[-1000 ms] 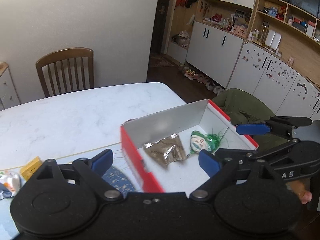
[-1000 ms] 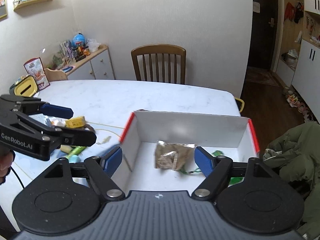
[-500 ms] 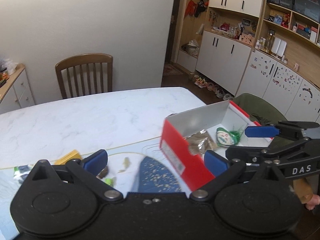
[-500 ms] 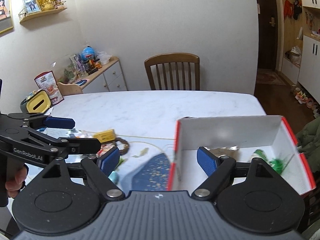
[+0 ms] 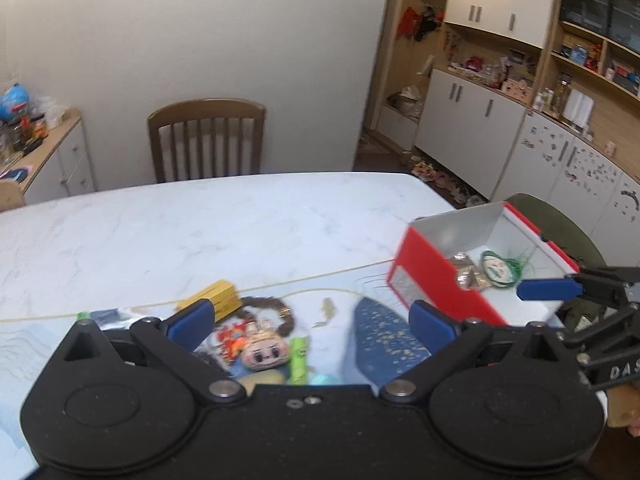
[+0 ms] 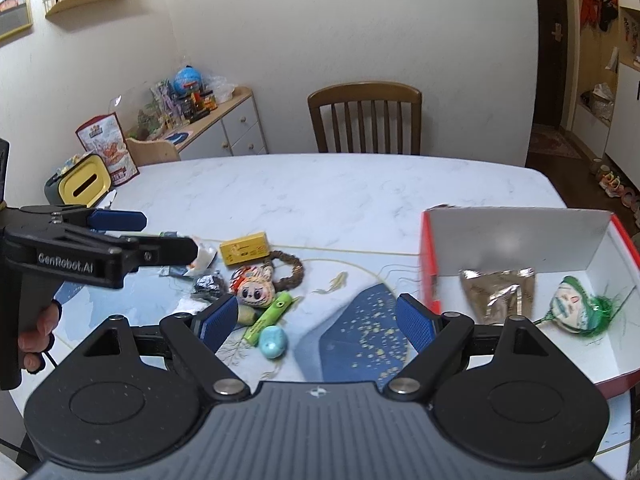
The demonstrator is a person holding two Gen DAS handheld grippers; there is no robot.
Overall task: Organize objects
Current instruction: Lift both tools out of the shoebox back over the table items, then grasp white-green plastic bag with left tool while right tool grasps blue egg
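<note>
While both of my grippers hang over the near edge of the table point(image 6: 320, 196), neither one has hold of anything. The left gripper point(image 5: 310, 322) has its blue pads spread wide with nothing between them, and it sits above the pile of small stuff. The right gripper point(image 6: 316, 320) is spread just as wide, also empty, over the blue part of the mat point(image 6: 360, 340).

The box point(image 6: 520, 240), red outside and white inside, sits at the right end of the table. Inside it there's a crinkly foil pouch point(image 6: 498, 294) near the far wall and a little face with green hair point(image 6: 576, 310) to its right, the two apart from each other.

The rest is left of the box, out on the mat. A yellow block point(image 6: 244, 248) lies farthest back, touching a brown woven ring point(image 6: 292, 270). A doll head point(image 6: 254, 290) lies against the ring's near left side. Just beside the head, a green tube point(image 6: 268, 316) lies tilted, and a light blue egg point(image 6: 273, 342) sits at its near end. A crumpled foil ball point(image 6: 208, 286) is left of the head. A tiny gold fish shape point(image 6: 336, 282) is between the ring and the box; I can't tell if it's printed on the mat.

From the right wrist view I can see a hand point(image 6: 36, 336) on the left gripper's handle.
</note>
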